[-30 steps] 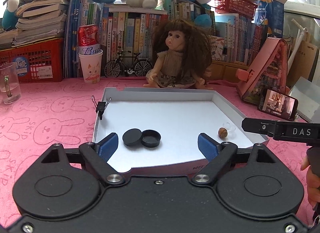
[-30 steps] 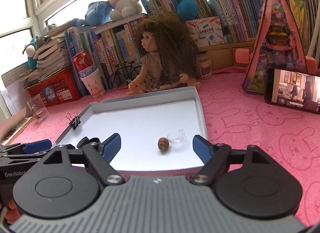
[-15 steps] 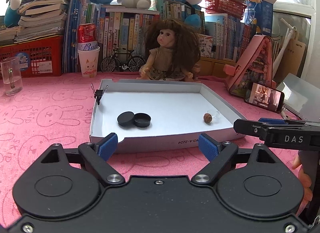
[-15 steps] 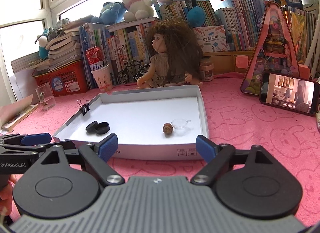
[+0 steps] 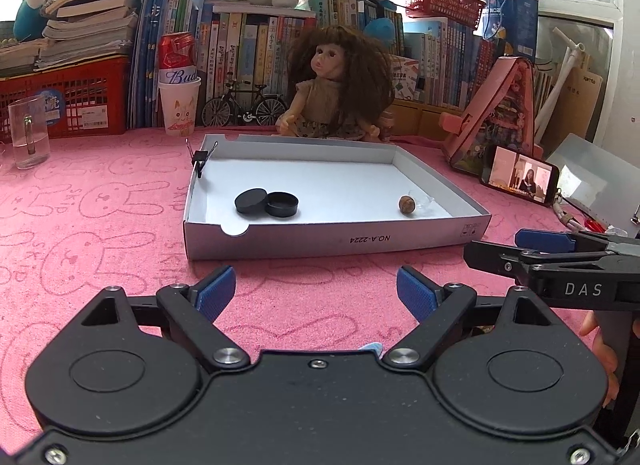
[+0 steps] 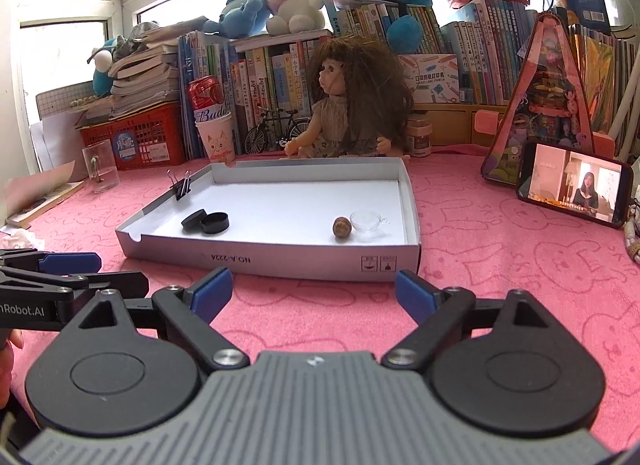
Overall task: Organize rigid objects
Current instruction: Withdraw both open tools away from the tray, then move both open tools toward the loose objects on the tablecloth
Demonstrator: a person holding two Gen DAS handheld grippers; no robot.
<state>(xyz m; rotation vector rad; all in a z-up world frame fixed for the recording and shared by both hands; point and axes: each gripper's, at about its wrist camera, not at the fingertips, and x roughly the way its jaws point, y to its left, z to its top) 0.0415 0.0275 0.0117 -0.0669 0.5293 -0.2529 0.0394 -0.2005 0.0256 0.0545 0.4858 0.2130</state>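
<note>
Tray [image 5: 328, 239] now farther off on pink cloth [image 5: 100, 225].

Tray [image 5: 332, 241]: on the counter [image 5: 100, 225], before the doll [image 5: 336, 93].
In tray, left: lid [image 5: 251, 201] touching the round case [image 5: 282, 204].
In tray, right: nut [image 5: 407, 204] just beside the small clear cup [image 6: 366, 221].
Binder clip [image 5: 201, 157]: on the tray's left wall.
Phone [image 6: 574, 182]: right of the tray.
Glass [image 5: 28, 131]: far left.

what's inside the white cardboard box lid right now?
White cardboard box lid holds a black round case, its lid leaning on it, a brown nut, a clear cup. Case interior hidden.
</note>
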